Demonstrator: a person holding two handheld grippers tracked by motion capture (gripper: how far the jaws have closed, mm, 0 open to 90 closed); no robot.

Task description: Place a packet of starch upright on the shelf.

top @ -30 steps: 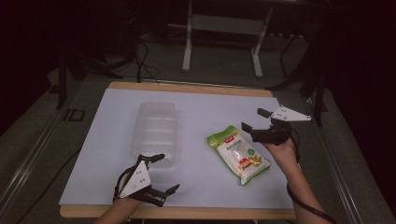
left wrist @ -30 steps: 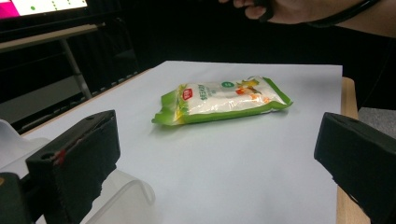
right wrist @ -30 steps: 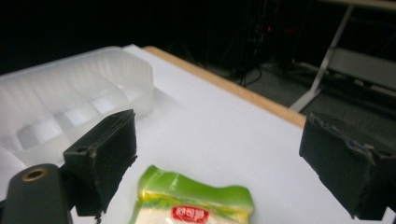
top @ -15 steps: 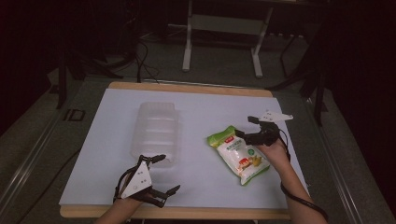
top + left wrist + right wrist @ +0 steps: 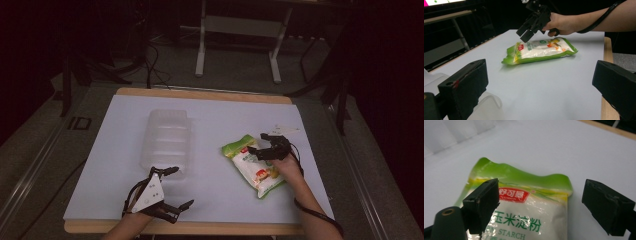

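The starch bag (image 5: 253, 165), right of centre in the high view, now has the right gripper (image 5: 261, 150) lowered over its top edge, jaws spread and nothing gripped, likely about to grasp it, while the left gripper (image 5: 172, 189) waits spread at lower left.

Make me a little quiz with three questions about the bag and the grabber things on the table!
1. True or false: the right gripper is squeezing the green starch bag.
2. Which thing is nearest the left gripper? A) clear plastic container B) the starch bag C) the metal stand on the floor
3. Fill in: the starch bag lies flat on the ___ table.

Key:
1. False. Its jaws are open above the bag's top end.
2. A
3. white
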